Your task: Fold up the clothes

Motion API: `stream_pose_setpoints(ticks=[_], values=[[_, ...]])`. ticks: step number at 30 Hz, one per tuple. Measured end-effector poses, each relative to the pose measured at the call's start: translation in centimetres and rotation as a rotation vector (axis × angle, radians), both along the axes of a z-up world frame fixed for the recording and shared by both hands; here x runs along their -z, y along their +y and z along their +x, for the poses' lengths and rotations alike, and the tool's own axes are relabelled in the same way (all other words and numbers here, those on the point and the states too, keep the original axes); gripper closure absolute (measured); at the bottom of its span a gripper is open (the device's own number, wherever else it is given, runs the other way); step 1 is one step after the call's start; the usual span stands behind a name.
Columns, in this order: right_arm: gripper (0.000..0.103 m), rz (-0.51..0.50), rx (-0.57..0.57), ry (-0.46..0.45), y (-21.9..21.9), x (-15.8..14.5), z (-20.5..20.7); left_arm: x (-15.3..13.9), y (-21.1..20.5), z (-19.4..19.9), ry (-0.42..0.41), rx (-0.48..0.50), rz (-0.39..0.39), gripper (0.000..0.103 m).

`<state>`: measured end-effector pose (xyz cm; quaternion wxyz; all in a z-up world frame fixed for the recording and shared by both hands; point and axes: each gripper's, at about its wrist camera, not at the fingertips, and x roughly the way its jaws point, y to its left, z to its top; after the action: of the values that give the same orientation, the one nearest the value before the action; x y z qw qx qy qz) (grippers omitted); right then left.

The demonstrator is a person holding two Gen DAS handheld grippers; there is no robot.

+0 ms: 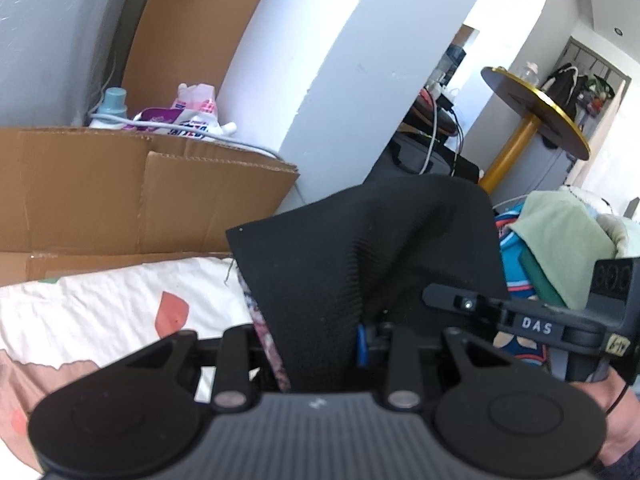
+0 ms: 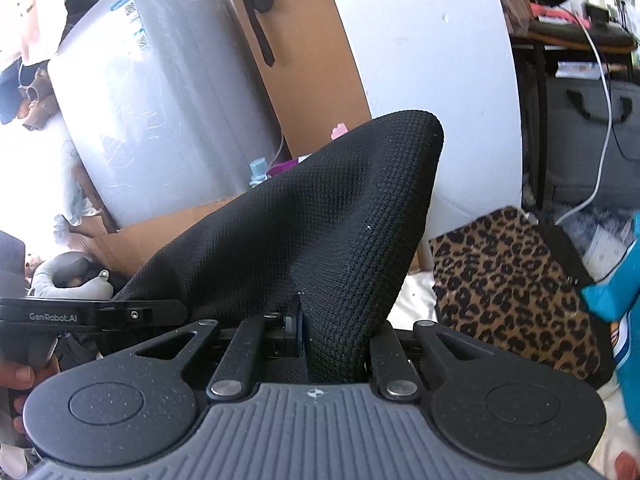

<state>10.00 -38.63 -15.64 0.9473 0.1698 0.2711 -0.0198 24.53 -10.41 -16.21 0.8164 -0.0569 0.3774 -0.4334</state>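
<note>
Left wrist view, L to R: box [image 1: 120,188] of brown cardboard up-left of the left gripper [image 1: 316,344], w/ a blue-capped bottle [image 1: 112,108] and a pink-white pouch [image 1: 192,114] behind it; pouch print partly hidden, can't read. Under the box, left of the tongs, a white sheet [image 1: 100,304] w/ pink leaf shapes. Left gripper is clamped on the black cloth [image 1: 360,248], a ribbed knit that rises straight ahead of the jaws; a floral strip shows at its left edge. Blue pad [image 1: 361,340] presses the cloth on its right side. Behind, a white pillar [image 1: 328,60]. Far up-right, a round table [image 1: 536,108] w/ gold rim and leg. Right of the tongs, a pile of clothes [image 1: 560,236], green over blue. At right edge the right gripper's side bar [image 1: 536,326] reads "DAS". Right wrist view, L to R: far left, the left gripper's side bar [image 2: 56,316] reads "GenRobot.AI", fingers [image 2: 18,376] below it. Up-left, a grey washer [image 2: 160,100] w/ blue labels too small to read. Right gripper [image 2: 320,336] is pinched tight on the same black cloth [image 2: 320,220], which peaks just ahead of the jaws. Right of the tongs, a leopard cloth [image 2: 512,280], then a blue garment [image 2: 624,300] at the edge. Up-right, a grey bag [image 2: 588,136] w/ a white cable across it.
</note>
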Motion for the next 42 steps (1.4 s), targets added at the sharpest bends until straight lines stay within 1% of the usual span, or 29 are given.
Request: stream_pose_setpoints(ticks=[7, 10, 17, 23, 28, 33, 37, 40, 42], values=[[0.092, -0.011, 0.023, -0.009, -1.8, -0.4, -0.5, -0.1, -2.7, -1.2, -0.007, 0.028, 0.022, 0.068], [0.092, -0.025, 0.037, -0.018, -2.7, -1.0, -1.0, -0.1, -4.0, -1.7, -0.001, 0.038, 0.023, 0.068], [0.092, -0.066, 0.088, -0.041, -4.8, -1.9, -2.4, -0.3, -7.0, -3.1, -0.021, 0.066, 0.022, 0.068], [0.092, -0.098, 0.155, -0.034, -7.0, -2.5, -3.5, 0.1, -10.1, -4.6, 0.004, 0.112, 0.025, 0.068], [0.092, -0.119, 0.219, -0.033, -9.0, -2.7, -4.4, 1.0, -12.1, -5.3, 0.032, 0.105, -0.006, 0.068], [0.092, -0.149, 0.272, -0.023, -10.4, -2.1, -4.9, 2.1, -14.1, -5.7, 0.061, 0.086, -0.037, 0.068], [0.092, -0.171, 0.297, 0.007, -11.6, -1.4, -4.6, 3.6, -15.7, -5.5, 0.111, 0.098, -0.054, 0.068], [0.092, -0.163, 0.316, 0.023, -12.6, -0.6, -4.3, 5.1, -16.5, -5.3, 0.145, 0.084, -0.062, 0.068], [0.092, -0.180, 0.322, 0.038, -13.0, 0.2, -3.9, 6.1, -17.2, -5.1, 0.160, 0.073, -0.064, 0.068]])
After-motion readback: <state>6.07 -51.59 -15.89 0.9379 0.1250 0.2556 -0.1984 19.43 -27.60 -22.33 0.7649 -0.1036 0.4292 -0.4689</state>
